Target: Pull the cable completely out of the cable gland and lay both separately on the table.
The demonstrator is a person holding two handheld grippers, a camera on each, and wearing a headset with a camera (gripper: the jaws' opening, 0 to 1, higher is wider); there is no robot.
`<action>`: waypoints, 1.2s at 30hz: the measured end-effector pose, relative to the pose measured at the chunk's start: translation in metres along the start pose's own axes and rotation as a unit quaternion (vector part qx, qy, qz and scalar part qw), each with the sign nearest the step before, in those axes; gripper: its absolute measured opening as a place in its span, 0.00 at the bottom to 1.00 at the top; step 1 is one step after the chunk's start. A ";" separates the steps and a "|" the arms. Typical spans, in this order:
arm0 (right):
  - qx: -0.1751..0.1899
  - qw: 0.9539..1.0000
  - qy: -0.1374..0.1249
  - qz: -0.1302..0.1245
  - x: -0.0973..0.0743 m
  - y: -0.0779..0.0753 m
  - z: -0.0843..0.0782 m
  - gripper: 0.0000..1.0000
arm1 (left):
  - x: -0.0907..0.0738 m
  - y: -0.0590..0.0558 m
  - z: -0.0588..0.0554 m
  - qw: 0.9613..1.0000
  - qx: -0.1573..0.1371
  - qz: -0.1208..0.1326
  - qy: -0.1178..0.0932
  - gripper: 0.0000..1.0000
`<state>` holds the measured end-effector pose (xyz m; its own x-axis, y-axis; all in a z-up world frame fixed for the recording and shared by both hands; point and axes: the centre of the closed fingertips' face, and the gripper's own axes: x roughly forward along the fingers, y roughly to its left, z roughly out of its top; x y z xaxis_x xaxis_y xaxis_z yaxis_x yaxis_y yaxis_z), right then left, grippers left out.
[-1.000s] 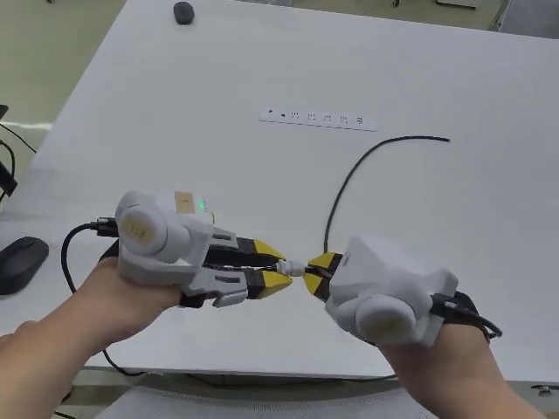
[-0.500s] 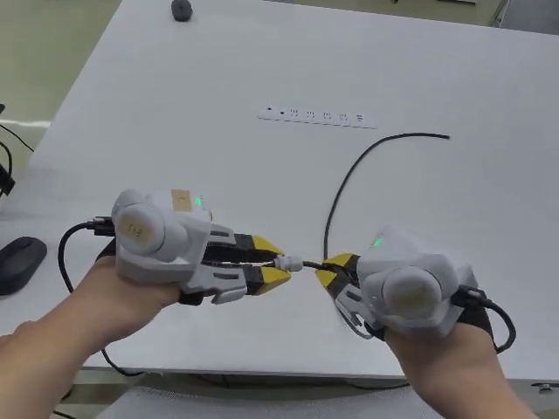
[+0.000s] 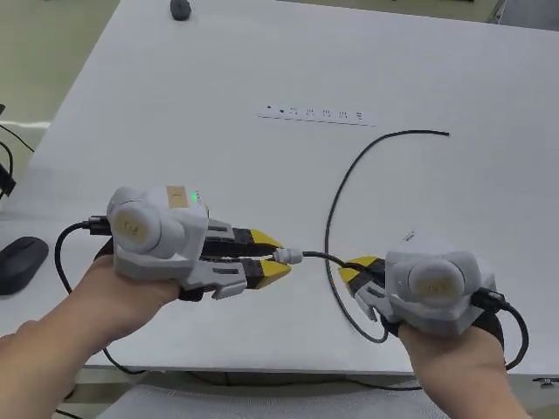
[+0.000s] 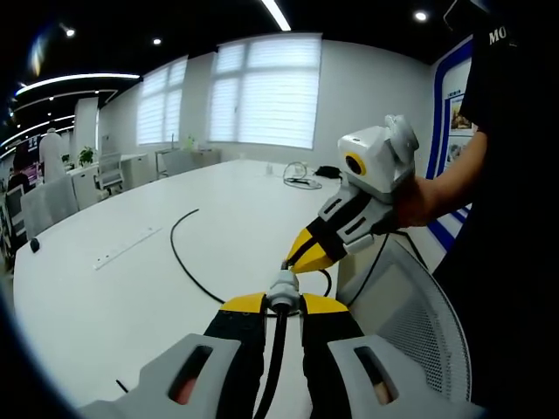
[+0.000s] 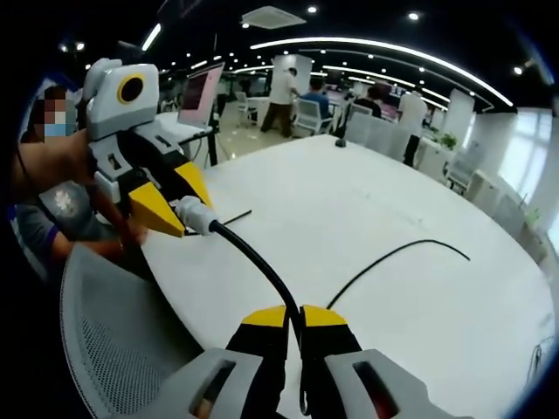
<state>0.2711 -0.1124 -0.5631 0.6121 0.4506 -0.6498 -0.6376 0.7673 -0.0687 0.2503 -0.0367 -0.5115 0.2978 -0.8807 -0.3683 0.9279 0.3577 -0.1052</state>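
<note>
My left gripper [image 3: 269, 260] is shut on a small white cable gland [image 3: 287, 257], which sticks out from between its yellow jaw tips [image 4: 282, 291]. A black cable [image 3: 336, 196] comes out of the gland and runs to my right gripper [image 3: 356, 271], which is shut on it a short way to the right. In the right gripper view the cable [image 5: 262, 266] arcs from the gland [image 5: 196, 214] down into my right gripper [image 5: 293, 315]. The rest of the cable loops under the right gripper and curves across the table to its far end [image 3: 447, 134].
A white power strip [image 3: 316, 114] lies mid-table. A dark mouse [image 3: 181, 9] sits at the far edge and another [image 3: 19, 263] at the left edge. A black lead [image 3: 74, 253] trails from the left gripper. A mesh chair back [image 5: 122, 340] is below the table's front edge.
My right gripper has moved right and away from the left one, drawing more black cable out of the gland. The left gripper has stayed nearly still with the gland.
</note>
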 end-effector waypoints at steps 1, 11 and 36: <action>0.013 1.000 0.002 -0.001 0.000 -0.001 -0.003 0.00 | 0.000 0.000 0.000 1.000 0.000 0.000 0.000 0.15; 0.061 0.998 0.014 -0.007 0.003 -0.009 -0.024 0.00 | 0.003 -0.001 -0.004 1.000 0.003 0.002 0.009 0.15; -0.243 0.970 0.000 0.027 -0.008 0.041 0.057 0.12 | 0.004 0.004 -0.003 1.000 -0.001 0.002 0.011 0.15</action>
<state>0.2664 -0.0590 -0.5175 0.5710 0.4844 -0.6629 -0.8143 0.4372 -0.3819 0.2549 -0.0378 -0.5160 0.2976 -0.8723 -0.3881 0.9261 0.3625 -0.1046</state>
